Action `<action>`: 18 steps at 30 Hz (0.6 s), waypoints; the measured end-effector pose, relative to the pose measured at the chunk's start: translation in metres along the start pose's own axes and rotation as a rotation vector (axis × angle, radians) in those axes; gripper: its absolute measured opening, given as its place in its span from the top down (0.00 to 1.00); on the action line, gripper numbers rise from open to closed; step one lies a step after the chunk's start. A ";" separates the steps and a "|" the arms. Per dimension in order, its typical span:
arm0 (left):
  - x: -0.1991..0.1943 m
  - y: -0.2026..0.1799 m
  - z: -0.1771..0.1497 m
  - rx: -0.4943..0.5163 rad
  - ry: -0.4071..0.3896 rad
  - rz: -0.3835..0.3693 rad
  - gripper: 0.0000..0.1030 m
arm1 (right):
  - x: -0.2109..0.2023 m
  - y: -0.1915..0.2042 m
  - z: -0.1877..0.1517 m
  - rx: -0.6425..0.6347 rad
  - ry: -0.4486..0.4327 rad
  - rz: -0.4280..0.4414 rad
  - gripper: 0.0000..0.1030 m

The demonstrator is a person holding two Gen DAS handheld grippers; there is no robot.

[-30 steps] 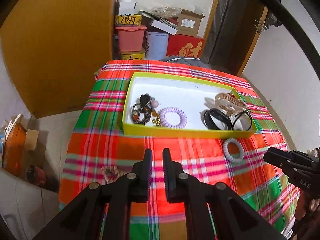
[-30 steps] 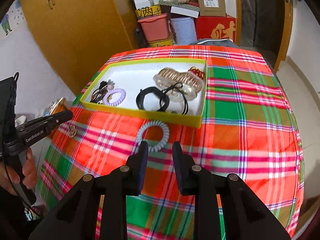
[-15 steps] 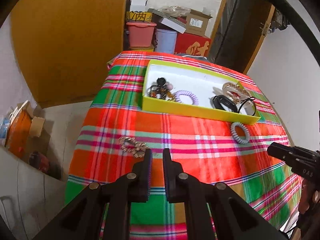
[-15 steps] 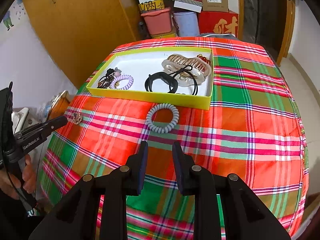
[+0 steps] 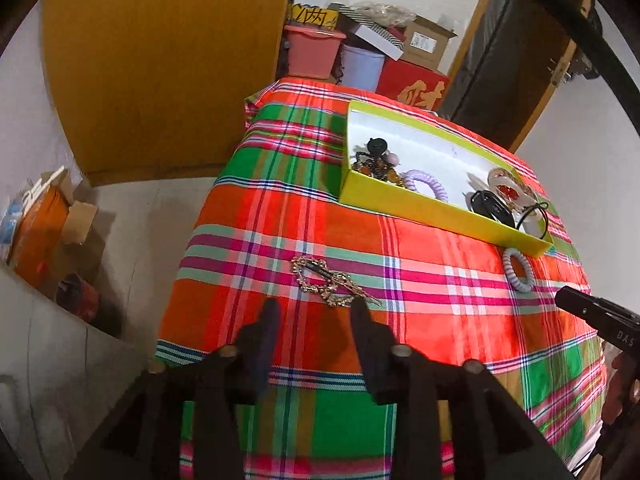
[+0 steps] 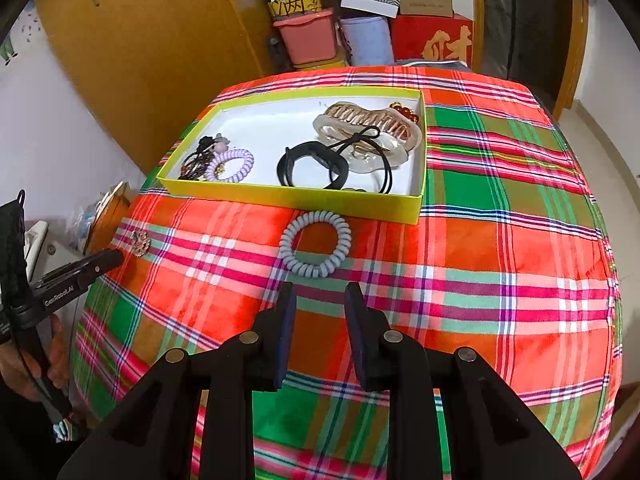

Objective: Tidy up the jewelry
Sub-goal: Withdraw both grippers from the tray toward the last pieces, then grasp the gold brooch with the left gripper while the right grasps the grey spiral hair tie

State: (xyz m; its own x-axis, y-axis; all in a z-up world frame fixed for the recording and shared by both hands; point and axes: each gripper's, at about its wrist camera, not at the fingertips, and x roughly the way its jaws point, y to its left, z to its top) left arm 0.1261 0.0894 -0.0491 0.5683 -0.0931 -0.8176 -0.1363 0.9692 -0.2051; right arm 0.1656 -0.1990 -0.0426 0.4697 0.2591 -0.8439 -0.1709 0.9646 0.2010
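A yellow-green tray [image 5: 404, 204] [image 6: 288, 196] on the plaid cloth holds a purple coil tie [image 6: 232, 166], a black ring [image 6: 312, 164], a clear hair claw [image 6: 372, 128] and dark beaded pieces [image 5: 374, 162]. A gold rhinestone hair clip [image 5: 326, 282] [image 6: 140, 242] lies on the cloth just ahead of my left gripper [image 5: 314, 308], which is open and empty. A grey coil hair tie [image 6: 316, 244] [image 5: 518, 270] lies in front of the tray, just ahead of my right gripper [image 6: 320, 292], open and empty.
The plaid-covered table [image 6: 500, 240] drops off at its left edge near the hair clip. Boxes and tubs [image 6: 360, 28] are stacked behind it, beside a wooden cabinet [image 5: 160, 60]. Clutter sits on the floor [image 5: 44, 232] at the left.
My left gripper has swung left to the gold hair clip and its jaws have opened. My right gripper has moved closer to the grey coil tie and opened a little wider.
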 end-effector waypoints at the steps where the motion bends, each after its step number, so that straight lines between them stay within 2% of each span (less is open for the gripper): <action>1: 0.002 0.000 0.001 -0.003 0.003 -0.004 0.63 | 0.002 -0.001 0.001 0.003 0.001 -0.002 0.75; 6: 0.014 -0.003 0.005 -0.012 0.024 -0.022 0.63 | 0.010 -0.004 0.008 0.012 0.005 -0.001 0.70; 10: 0.020 -0.009 0.009 -0.007 0.023 -0.037 0.58 | 0.019 -0.005 0.014 0.014 0.009 -0.001 0.70; 18: 0.030 -0.020 0.018 0.009 0.022 -0.070 0.58 | 0.034 -0.006 0.022 0.012 0.023 0.000 0.70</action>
State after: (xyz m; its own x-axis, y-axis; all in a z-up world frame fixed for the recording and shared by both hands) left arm 0.1608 0.0710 -0.0600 0.5582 -0.1656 -0.8130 -0.0895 0.9622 -0.2574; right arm 0.2017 -0.1946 -0.0617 0.4493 0.2577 -0.8554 -0.1604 0.9652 0.2066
